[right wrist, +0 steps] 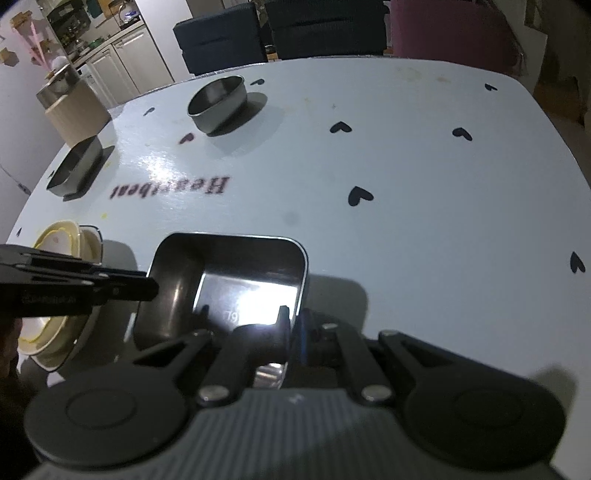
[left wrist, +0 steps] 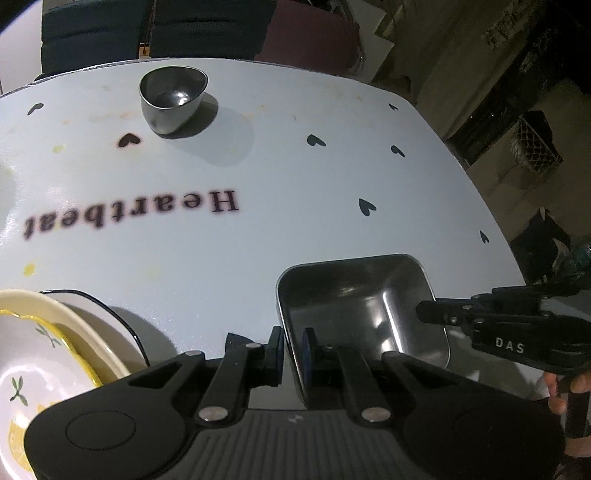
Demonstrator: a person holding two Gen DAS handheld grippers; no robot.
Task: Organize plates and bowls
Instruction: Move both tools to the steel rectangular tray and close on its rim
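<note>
A rectangular steel tray (left wrist: 354,295) is held over the white table by both grippers. My left gripper (left wrist: 293,343) is shut on the tray's left wall, one pad inside and one outside. My right gripper (left wrist: 423,312) reaches in from the right and is shut on the opposite wall. In the right wrist view the same tray (right wrist: 229,258) has my right gripper (right wrist: 293,326) clamped on its right wall, while the left gripper (right wrist: 153,288) grips its left rim. A stack of cream and yellow ceramic dishes (left wrist: 55,347) lies just left of the tray.
A round steel bowl (left wrist: 173,98) stands near the table's far edge. Another rectangular steel tray (right wrist: 75,166) sits at the far left. The white tabletop (right wrist: 424,206) carries black hearts and the word Heartbeat. Dark and maroon chairs (right wrist: 325,29) line the far side.
</note>
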